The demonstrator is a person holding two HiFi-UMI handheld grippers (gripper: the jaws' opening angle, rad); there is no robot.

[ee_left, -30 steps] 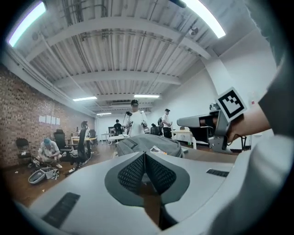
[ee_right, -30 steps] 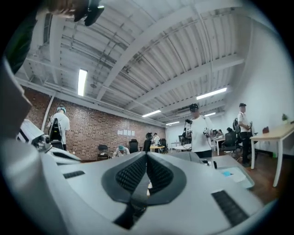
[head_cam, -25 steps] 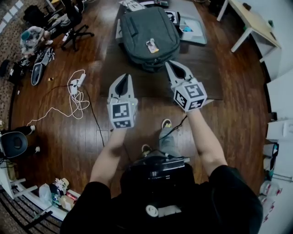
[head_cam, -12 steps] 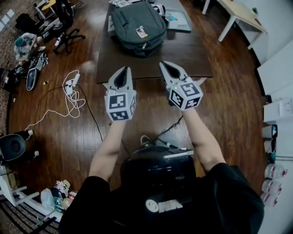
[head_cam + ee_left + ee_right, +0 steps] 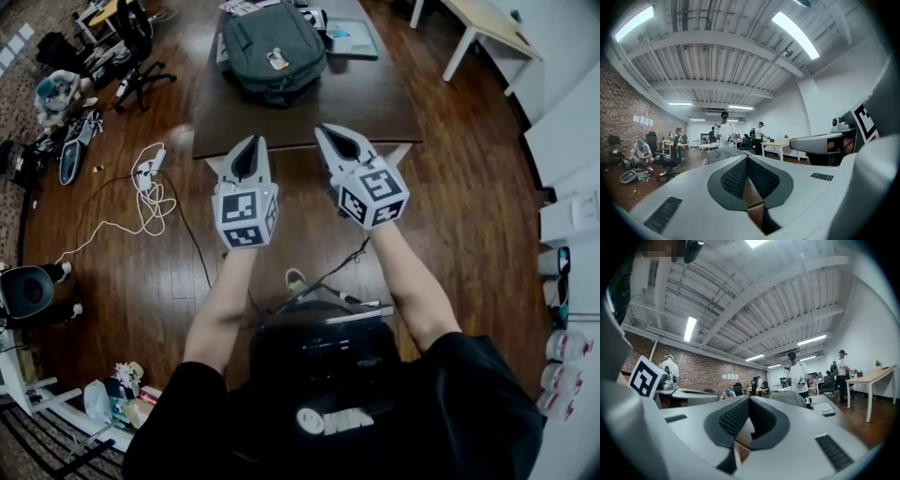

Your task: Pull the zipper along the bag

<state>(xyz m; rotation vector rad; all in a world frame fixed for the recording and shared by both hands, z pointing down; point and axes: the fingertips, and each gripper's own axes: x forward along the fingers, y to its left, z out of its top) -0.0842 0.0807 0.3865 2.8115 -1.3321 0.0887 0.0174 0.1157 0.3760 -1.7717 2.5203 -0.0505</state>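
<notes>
A dark green backpack (image 5: pixel 273 52) with a small tag on its front lies on the far half of a dark brown table (image 5: pixel 309 117). My left gripper (image 5: pixel 247 148) and right gripper (image 5: pixel 330 138) hang side by side in the air over the table's near edge, well short of the bag. Both are shut with nothing between the pads. In the left gripper view the bag's grey top (image 5: pixel 723 153) peeks over the closed jaws. From the right gripper view the bag (image 5: pixel 790 398) shows just past the tips.
Papers and a tablet-like item (image 5: pixel 350 37) lie behind the bag. A white cable (image 5: pixel 150 202) sprawls on the wood floor at left, near office chairs (image 5: pixel 131 56). A white desk (image 5: pixel 487 33) stands at the far right. Several people stand far off in the room.
The table and bag have slid further from me in the head view, as if I stepped back. Both grippers stay shut, side by side, now at the table's near edge.
</notes>
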